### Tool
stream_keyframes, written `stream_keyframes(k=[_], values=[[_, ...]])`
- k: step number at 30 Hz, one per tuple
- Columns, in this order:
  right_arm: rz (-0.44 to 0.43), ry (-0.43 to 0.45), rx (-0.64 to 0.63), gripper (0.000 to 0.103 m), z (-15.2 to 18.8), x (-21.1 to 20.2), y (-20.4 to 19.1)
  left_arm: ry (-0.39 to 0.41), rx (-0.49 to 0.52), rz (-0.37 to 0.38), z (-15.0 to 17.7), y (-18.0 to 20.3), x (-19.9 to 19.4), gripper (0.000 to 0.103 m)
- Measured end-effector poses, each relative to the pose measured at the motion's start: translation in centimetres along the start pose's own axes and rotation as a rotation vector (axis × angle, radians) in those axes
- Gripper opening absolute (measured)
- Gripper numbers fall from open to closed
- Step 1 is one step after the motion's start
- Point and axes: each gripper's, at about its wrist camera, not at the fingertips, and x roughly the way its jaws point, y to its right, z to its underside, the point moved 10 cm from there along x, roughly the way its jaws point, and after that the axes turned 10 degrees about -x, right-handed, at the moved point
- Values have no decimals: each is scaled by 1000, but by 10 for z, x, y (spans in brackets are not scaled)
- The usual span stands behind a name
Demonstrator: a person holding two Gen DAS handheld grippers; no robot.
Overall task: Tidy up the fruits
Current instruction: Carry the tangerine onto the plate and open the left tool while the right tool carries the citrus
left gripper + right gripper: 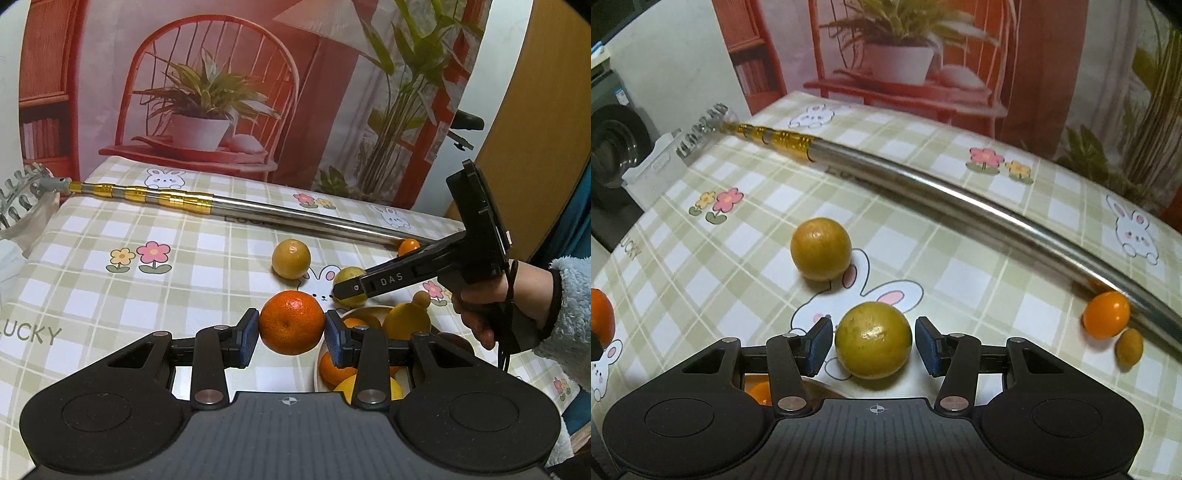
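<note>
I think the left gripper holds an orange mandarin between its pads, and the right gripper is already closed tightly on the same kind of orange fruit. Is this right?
Not quite. The left gripper does hold the orange mandarin. But the right gripper brackets a yellow-green fruit that rests on the tablecloth, and small gaps remain between it and the pads, so it is not gripped yet. The right wrist view shows this.
</note>
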Motion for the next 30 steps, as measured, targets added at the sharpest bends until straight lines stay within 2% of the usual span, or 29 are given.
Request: stream_keyframes(k=[9,15,21,30], values=[[8,7,-15,43,1,-2,-1,-14,8,8,6,3,0,40],[-5,78,2,43,2,-26,-3,-21,15,19,10,10,-4,40],[-38,181,28,43,9,-68,-11,-41,34,43,21,21,-8,40],[-52,291,69,43,49,-116,-29,-96,69,59,46,38,-7,40]])
